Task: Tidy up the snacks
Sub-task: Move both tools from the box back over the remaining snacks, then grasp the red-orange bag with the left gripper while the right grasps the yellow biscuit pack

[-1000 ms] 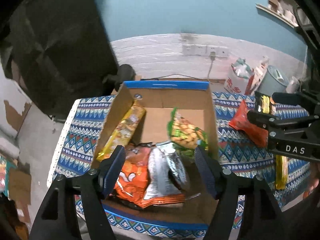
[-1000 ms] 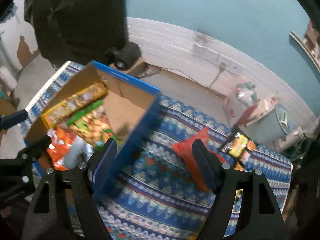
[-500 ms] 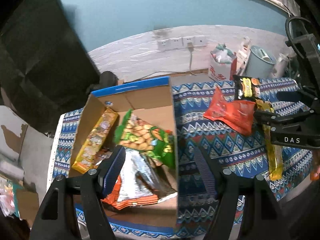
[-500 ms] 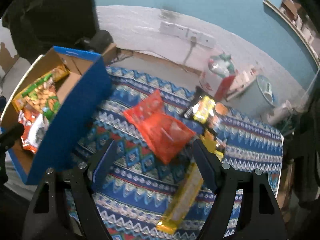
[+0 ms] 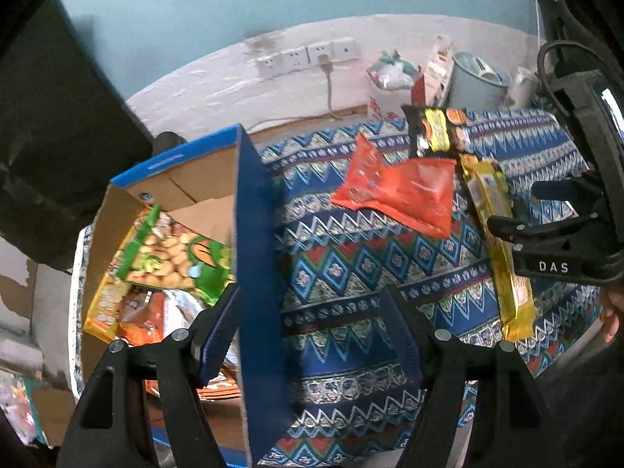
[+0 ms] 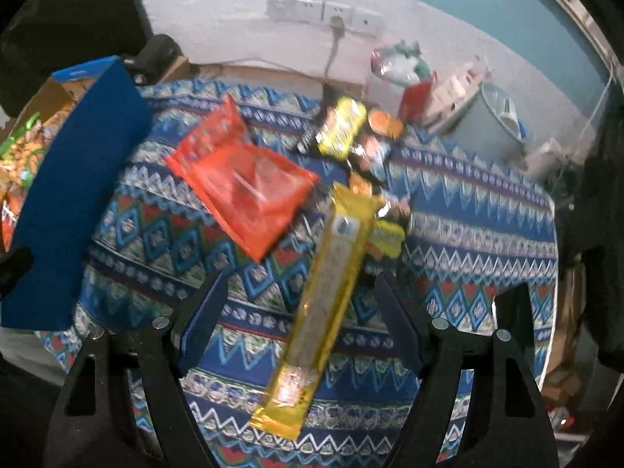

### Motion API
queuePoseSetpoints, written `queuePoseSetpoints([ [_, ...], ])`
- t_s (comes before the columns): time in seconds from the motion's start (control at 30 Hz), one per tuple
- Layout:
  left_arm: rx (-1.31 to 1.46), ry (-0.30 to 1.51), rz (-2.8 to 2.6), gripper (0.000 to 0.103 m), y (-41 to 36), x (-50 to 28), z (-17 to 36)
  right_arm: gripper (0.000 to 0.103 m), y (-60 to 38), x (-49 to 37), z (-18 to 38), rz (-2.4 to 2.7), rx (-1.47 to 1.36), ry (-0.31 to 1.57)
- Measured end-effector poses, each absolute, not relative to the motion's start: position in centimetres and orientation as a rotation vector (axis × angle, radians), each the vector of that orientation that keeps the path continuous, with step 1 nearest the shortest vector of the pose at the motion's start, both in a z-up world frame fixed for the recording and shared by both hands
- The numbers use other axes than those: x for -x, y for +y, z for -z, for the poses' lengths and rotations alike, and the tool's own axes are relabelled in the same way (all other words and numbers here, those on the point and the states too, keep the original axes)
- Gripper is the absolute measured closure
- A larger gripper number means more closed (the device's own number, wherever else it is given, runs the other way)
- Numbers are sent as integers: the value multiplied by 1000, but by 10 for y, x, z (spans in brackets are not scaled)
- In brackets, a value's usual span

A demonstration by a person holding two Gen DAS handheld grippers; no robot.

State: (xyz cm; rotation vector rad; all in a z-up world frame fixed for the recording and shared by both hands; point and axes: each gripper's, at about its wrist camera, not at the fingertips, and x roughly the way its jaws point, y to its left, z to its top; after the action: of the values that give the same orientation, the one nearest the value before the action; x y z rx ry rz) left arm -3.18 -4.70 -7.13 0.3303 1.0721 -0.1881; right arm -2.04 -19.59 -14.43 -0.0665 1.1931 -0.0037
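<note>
Blue box wall (image 5: 257, 273) stood upright between the left tool (image 5: 308, 335) fingers – blocked sideways travel. Patterned desk (image 6: 468, 234) lay bare right of the yellow bar (image 6: 323, 292) – red packet (image 6: 245, 183) and black packet (image 6: 343, 128) crowded the middle.

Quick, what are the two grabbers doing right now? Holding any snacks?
Left gripper: open, holding nothing.
Right gripper: open, holding nothing, over the yellow bar.

A table under a blue zigzag-patterned cloth (image 6: 448, 234) carries an open blue cardboard box (image 5: 253, 257) at its left. Loose on the cloth lie a red packet (image 6: 245, 187), a long yellow bar (image 6: 323, 304) beside it, and a black-and-yellow packet (image 5: 435, 130) nearer the wall.
</note>
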Motion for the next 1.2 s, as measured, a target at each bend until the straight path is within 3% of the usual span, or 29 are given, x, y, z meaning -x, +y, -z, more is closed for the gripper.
queuePoseSetpoints([
  [0.53, -236, 1224, 171, 30, -54, 14, 116, 27, -217, 21, 202, 22, -29, 1308],
  [0.63, -227, 1230, 166, 30, -56, 10, 118, 39, -217, 21, 209, 7, -36, 1315],
  [0.7, -223, 1229, 162, 30, -57, 7, 118, 56, -217, 21, 214, -4, -48, 1319],
  [0.77, -222, 1226, 162, 30, -60, 5, 118, 67, -219, 22, 216, -2, -39, 1315],
  [0.9, -226, 1228, 156, 30, -65, 0, 118, 72, -223, 27, 209, 4, -16, 1292],
  [1.2, -187, 1241, 164, 29, -83, -17, 117, 72, -237, 39, 182, 22, 23, 1224],
])
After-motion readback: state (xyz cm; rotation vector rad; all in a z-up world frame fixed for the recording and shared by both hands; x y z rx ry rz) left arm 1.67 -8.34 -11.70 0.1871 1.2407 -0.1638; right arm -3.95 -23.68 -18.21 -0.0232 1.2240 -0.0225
